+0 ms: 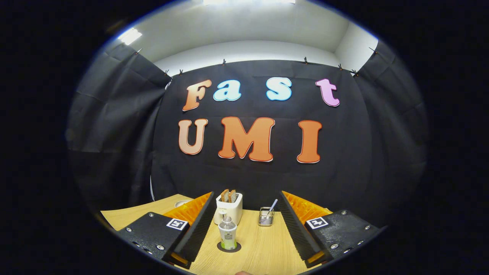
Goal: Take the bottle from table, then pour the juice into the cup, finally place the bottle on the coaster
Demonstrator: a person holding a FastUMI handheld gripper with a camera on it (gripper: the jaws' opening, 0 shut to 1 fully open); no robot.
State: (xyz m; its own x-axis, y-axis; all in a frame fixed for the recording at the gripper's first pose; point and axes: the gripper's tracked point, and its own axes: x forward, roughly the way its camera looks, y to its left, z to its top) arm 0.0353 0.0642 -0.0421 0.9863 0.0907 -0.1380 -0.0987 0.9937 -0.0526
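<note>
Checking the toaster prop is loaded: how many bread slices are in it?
2: both bread slices stand side by side in the toaster, beyond the bottle between the open gripper fingers. More may be hidden inside.

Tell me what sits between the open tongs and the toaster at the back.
In the gripper view, the bottle stands upright on a dark coaster, between the open tongs and just in front of the toaster. The fingers do not touch it.

One bottle [227,233], one coaster [229,247], one toaster [229,208], one wire basket [266,216].
</note>
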